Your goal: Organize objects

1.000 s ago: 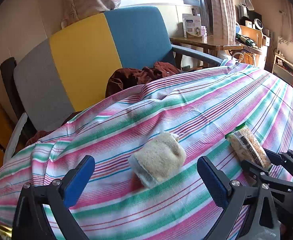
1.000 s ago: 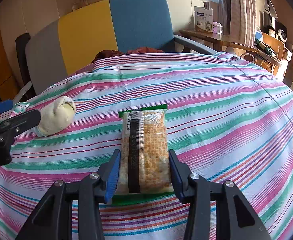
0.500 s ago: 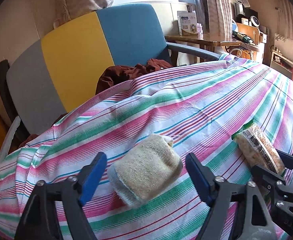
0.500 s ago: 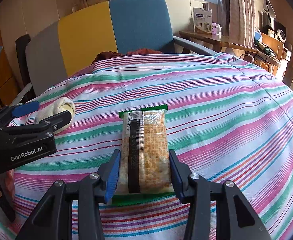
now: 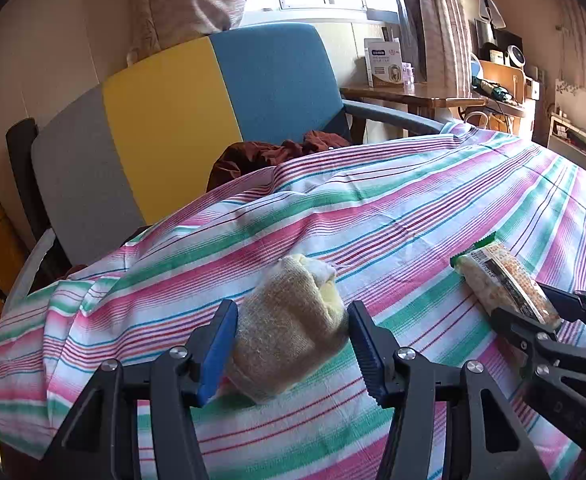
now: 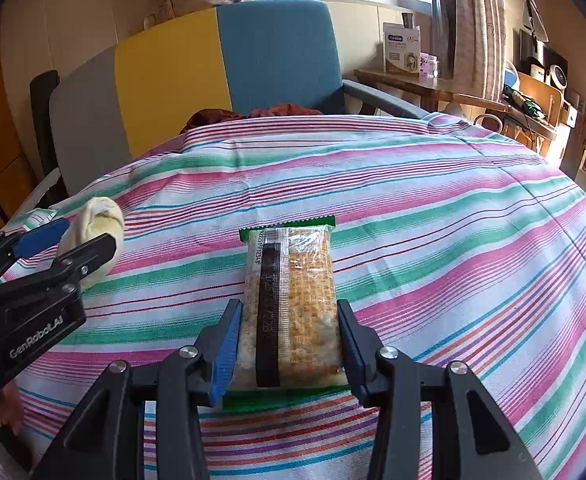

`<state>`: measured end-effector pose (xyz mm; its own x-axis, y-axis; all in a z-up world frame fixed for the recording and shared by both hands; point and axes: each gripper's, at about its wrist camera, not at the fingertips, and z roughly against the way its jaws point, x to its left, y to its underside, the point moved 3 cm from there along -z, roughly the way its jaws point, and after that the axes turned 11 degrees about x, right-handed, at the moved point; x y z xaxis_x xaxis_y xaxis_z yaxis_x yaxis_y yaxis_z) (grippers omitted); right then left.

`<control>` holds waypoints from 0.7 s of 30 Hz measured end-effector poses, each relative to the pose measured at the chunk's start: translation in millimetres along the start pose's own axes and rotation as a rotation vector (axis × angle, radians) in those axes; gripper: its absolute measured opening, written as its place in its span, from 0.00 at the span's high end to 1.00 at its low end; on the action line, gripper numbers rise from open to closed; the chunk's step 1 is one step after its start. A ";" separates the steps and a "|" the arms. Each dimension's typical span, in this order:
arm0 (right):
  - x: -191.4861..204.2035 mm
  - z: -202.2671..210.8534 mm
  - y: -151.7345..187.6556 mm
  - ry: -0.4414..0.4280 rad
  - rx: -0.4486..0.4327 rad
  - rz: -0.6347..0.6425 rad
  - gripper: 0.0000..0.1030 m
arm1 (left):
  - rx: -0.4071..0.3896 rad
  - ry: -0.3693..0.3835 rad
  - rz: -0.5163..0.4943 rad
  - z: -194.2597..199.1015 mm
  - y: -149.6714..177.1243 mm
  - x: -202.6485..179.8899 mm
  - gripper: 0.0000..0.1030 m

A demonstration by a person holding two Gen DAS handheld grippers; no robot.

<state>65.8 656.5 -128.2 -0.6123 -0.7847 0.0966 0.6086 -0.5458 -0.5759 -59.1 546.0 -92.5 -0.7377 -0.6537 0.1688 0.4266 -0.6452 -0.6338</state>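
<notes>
Beige knit: your left gripper (image 5: 291, 338) has the rolled sock (image 5: 289, 328) between its fingers; the jaws have just been closing and both pads now press its sides. It lies on the striped cloth (image 5: 393, 216), long axis running away from you and slightly right, folded end farthest.

Clear-wrapped, green-edged: your right gripper (image 6: 287, 338) stands narrowly parted, clamped on the near half of the cracker pack (image 6: 291, 292). The pack lies flat on the cloth, long axis straight ahead along the fingers, well apart from the sock.
</notes>
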 end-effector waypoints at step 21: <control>8.5 20.0 3.4 0.054 -0.060 0.036 0.55 | 0.060 -0.088 0.140 58.4 80.1 14.2 0.51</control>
<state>72.8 642.1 -113.1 -0.6178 -0.7857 0.0319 0.6003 -0.4975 -0.6262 -4.9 462.0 -96.8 -0.6213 -0.7692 0.1496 0.5539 -0.5662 -0.6104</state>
